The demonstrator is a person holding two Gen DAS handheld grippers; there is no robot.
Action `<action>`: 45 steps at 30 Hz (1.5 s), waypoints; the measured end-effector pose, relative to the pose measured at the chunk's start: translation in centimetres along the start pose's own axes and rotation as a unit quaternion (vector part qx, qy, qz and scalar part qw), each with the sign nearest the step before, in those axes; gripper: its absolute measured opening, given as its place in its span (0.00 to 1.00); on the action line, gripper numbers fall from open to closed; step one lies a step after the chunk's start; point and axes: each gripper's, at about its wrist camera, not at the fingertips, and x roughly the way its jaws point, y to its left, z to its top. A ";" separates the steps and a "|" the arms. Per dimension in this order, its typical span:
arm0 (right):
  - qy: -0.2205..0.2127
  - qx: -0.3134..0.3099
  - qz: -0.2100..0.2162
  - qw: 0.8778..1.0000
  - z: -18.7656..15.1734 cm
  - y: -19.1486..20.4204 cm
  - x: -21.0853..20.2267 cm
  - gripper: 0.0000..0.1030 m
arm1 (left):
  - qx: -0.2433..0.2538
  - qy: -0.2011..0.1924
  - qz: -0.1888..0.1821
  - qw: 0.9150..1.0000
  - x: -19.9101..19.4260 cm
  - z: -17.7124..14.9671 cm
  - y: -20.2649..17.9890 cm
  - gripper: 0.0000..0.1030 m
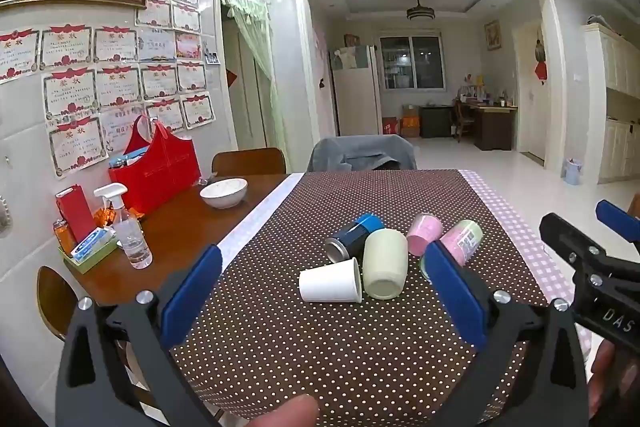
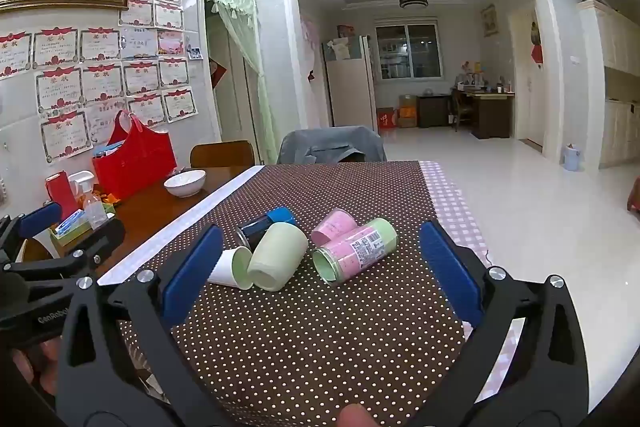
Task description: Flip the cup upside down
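Several cups lie on their sides in a cluster on the brown dotted tablecloth (image 1: pixel 320 339). A white paper cup (image 1: pixel 330 281) (image 2: pixel 230 267) lies nearest. Beside it are a pale green cup (image 1: pixel 385 263) (image 2: pixel 276 257), a dark cup with a blue end (image 1: pixel 354 235) (image 2: pixel 266 223), a pink cup (image 1: pixel 425 233) (image 2: pixel 333 227) and a pink-and-green labelled cup (image 1: pixel 462 239) (image 2: pixel 356 250). My left gripper (image 1: pixel 322 255) is open and empty, short of the cups. My right gripper (image 2: pixel 320 237) is open and empty, also short of them. It also shows at the right edge of the left wrist view (image 1: pixel 592 255).
A white bowl (image 1: pixel 224 191), a red bag (image 1: pixel 158 169), a spray bottle (image 1: pixel 128 227) and small boxes stand on the bare wooden table at the left. A chair draped with grey cloth (image 1: pixel 362 153) stands at the far end. A pink checked cloth (image 1: pixel 516 227) hangs over the right edge.
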 end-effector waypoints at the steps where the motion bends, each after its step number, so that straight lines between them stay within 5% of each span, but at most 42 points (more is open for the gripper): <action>1: 0.002 0.001 0.000 1.000 0.0 0.0 0.0 0.94 | -0.001 0.000 -0.001 1.000 0.0 0.0 0.0 0.96; 21: 0.004 -0.012 -0.007 1.000 -0.1 0.0 0.2 0.94 | -0.040 0.002 -0.027 0.999 0.4 -0.3 2.1 0.96; 33: 0.003 -0.014 -0.009 1.000 -0.1 0.1 0.1 0.94 | -0.007 -0.008 0.002 1.000 0.6 -0.2 1.2 0.96; 45: 0.002 -0.024 -0.011 1.000 0.3 0.7 0.1 0.94 | -0.010 -0.015 -0.010 1.000 0.7 0.2 1.5 0.96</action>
